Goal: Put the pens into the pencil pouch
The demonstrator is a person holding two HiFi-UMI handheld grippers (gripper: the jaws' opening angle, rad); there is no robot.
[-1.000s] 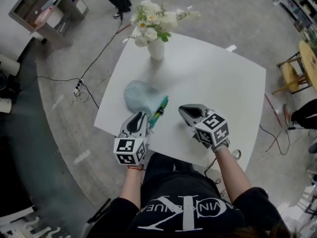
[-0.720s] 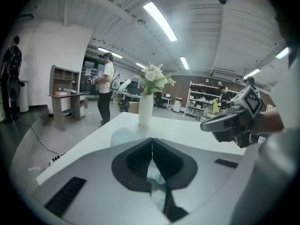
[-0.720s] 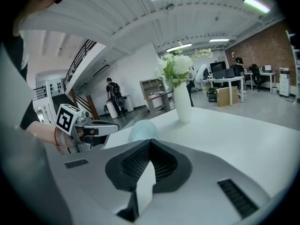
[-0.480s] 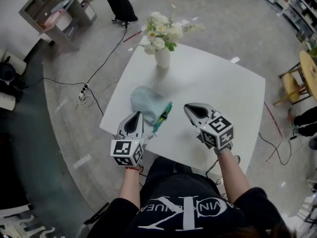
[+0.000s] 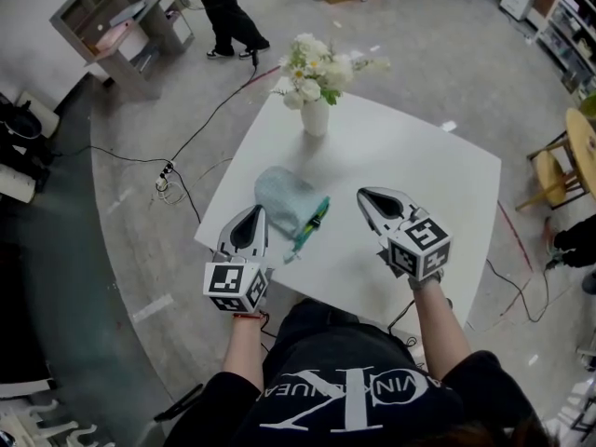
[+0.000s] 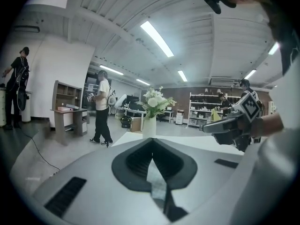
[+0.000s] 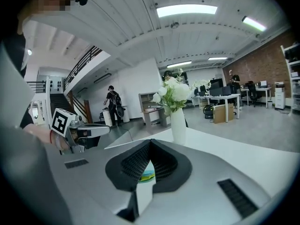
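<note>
A light blue pencil pouch (image 5: 282, 196) lies on the white table (image 5: 419, 170). Teal-green pens (image 5: 310, 223) rest against the pouch's right edge, their tips pointing toward me. My left gripper (image 5: 253, 214) hovers above the table's near-left edge, left of the pens, its jaws shut with nothing in them (image 6: 152, 146). My right gripper (image 5: 366, 196) hangs over the table to the right of the pens, also shut and empty (image 7: 149, 146). A sliver of the green pens (image 7: 146, 176) shows below its jaws.
A white vase of flowers (image 5: 315, 110) stands at the table's far side. A person (image 5: 223, 7) and a shelf unit (image 5: 121, 26) are on the floor beyond. Cables (image 5: 177, 170) run left of the table, and a wooden chair (image 5: 549, 161) stands at the right.
Both grippers have lifted up off the table and away from the pens. The left one has drawn back from the pens' near ends. Pouch and pens lie as before.
</note>
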